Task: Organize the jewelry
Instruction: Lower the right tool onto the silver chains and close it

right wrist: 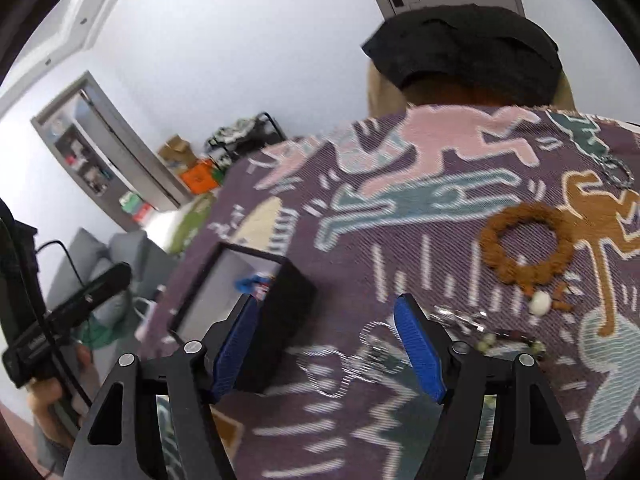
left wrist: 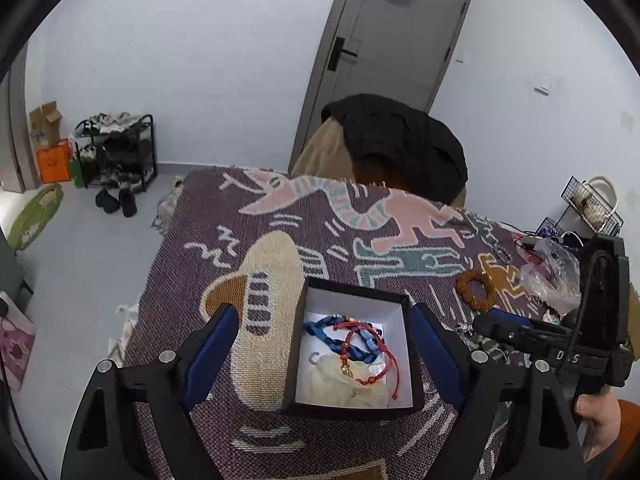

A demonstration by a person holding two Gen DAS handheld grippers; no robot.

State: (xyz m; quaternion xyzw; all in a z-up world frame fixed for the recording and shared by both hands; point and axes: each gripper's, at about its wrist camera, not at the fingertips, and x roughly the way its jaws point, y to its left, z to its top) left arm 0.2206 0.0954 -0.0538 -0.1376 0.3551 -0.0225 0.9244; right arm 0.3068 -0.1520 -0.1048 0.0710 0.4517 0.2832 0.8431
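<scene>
Two grippers angled down, left gripper [left wrist: 324,344] jaws wide astride box [left wrist: 352,404], right gripper [right wrist: 328,344] jaws open, empty.

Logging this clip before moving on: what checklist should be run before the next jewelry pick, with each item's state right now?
1. Black box open, ready to receive: ok.
2. Blue and red bracelets lying inside it: ok.
3. Right gripper empty, jaws apart: ok.
4. Left gripper straddling the box, jaws apart: ok.
5. Brown bead bracelet unobstructed on the blanket: ok.
6. Silver chain under the right gripper, sharp enough to aim: cannot tell, blurred.
</scene>
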